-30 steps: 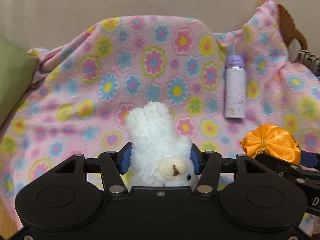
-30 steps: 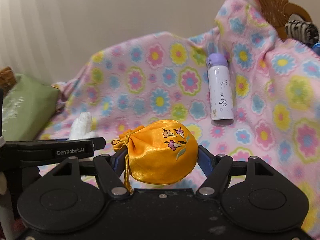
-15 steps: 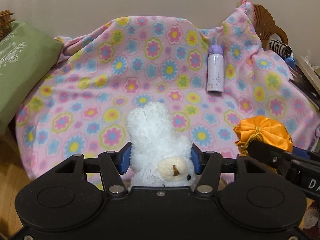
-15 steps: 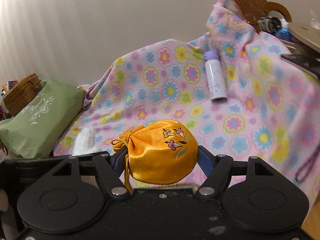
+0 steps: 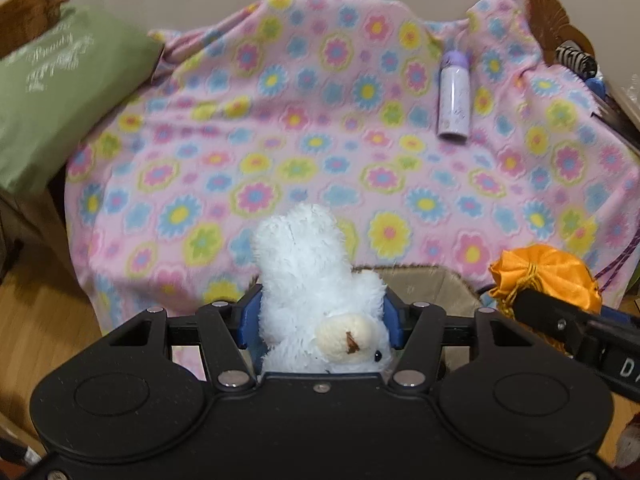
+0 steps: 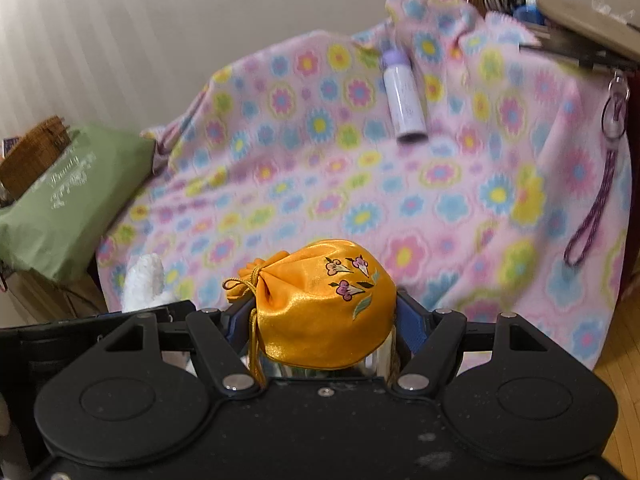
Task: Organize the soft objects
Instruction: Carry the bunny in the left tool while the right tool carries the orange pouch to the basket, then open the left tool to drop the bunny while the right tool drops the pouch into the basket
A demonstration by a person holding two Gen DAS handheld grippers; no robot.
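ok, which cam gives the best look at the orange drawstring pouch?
Right wrist view: the orange drawstring pouch sits centred between the right gripper pads, embroidery and cord visible. The left wrist view shows only its gathered top at the right edge, partly hidden by the right gripper's black finger.

Matte black left gripper (image 5: pixel 320 316) and right gripper (image 6: pixel 320 316): blue-padded jaws, silver screws, round housings
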